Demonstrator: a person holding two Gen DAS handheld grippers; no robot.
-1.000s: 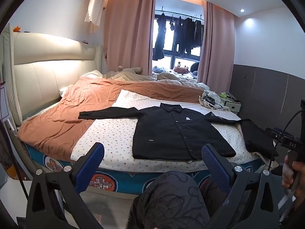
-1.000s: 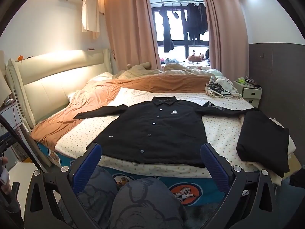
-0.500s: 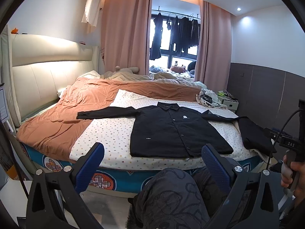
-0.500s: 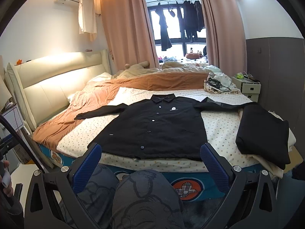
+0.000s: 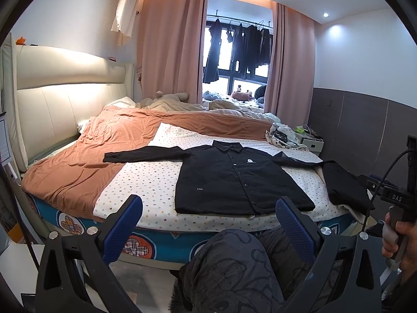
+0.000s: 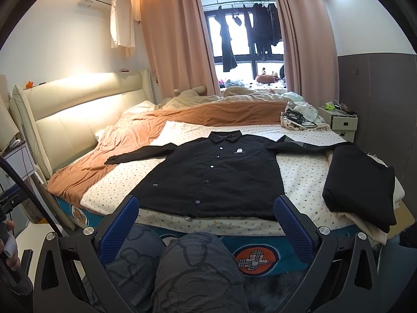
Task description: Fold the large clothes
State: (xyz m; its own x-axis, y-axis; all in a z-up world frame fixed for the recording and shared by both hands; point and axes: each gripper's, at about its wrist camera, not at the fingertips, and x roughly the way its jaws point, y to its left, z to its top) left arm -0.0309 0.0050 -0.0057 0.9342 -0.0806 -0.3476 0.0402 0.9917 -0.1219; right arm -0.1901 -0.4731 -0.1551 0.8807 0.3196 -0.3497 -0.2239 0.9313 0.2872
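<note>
A black button-up shirt lies flat, front up, on the dotted white sheet, sleeves spread to both sides; it also shows in the right wrist view. Its right sleeve reaches a folded black garment at the bed's right edge, also seen in the right wrist view. My left gripper is open and empty, held back from the bed's near edge above my knees. My right gripper is open and empty, also short of the bed.
An orange blanket covers the bed's left side by the cream headboard. A pile of cloth and cables lies at the far right corner beside a white nightstand. My knees are between the grippers and the bed.
Both grippers have drawn back and tilted slightly up, so the bed and shirt sit a little farther away. Nothing on the bed has moved.
</note>
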